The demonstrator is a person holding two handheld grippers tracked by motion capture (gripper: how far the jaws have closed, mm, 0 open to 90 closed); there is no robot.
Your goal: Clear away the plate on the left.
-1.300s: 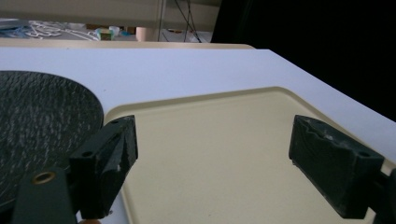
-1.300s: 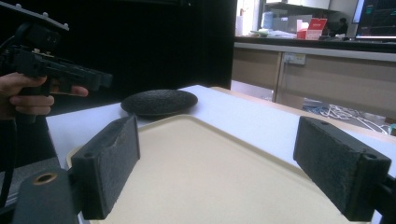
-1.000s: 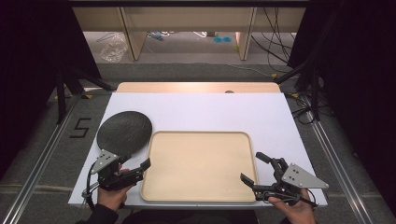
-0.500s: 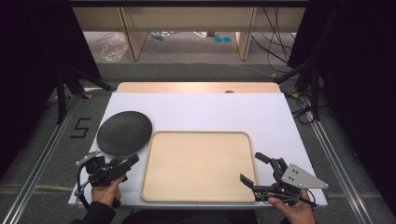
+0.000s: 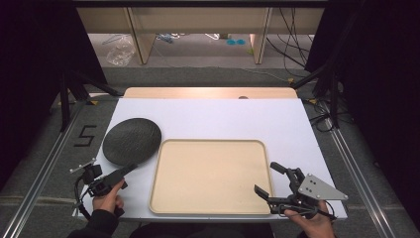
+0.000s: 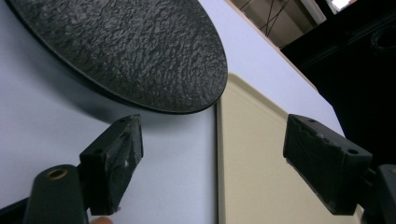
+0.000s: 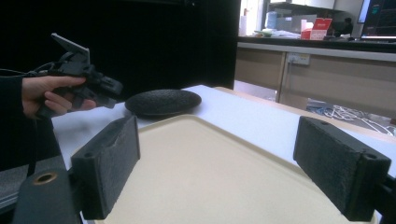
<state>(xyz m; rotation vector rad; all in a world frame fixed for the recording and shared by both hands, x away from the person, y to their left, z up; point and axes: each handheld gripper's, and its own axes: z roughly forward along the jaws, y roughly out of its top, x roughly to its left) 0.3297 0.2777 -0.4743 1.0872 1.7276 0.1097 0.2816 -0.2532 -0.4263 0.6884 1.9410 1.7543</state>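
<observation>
Presently, left hand-held gripper (image 6: 212,163) stood released before the black plate (image 5: 131,140); a low approach risked shoving it against the tray (image 5: 208,174); right hand-held gripper (image 5: 277,184) released.

Set on a white table (image 5: 223,119): empty beige tray (image 5: 210,176) at 6 o'clock, black rough-surfaced round plate (image 5: 131,140) at 8 o'clock, just beside the tray's far left corner. Wooden strip (image 5: 198,92) along the 12 o'clock edge. Down on the grey floor (image 5: 198,77): black 5 (image 5: 85,135) at 9 o'clock, clear plastic bag (image 5: 120,51) at 11 o'clock, cables (image 5: 292,29) at 1 o'clock.
</observation>
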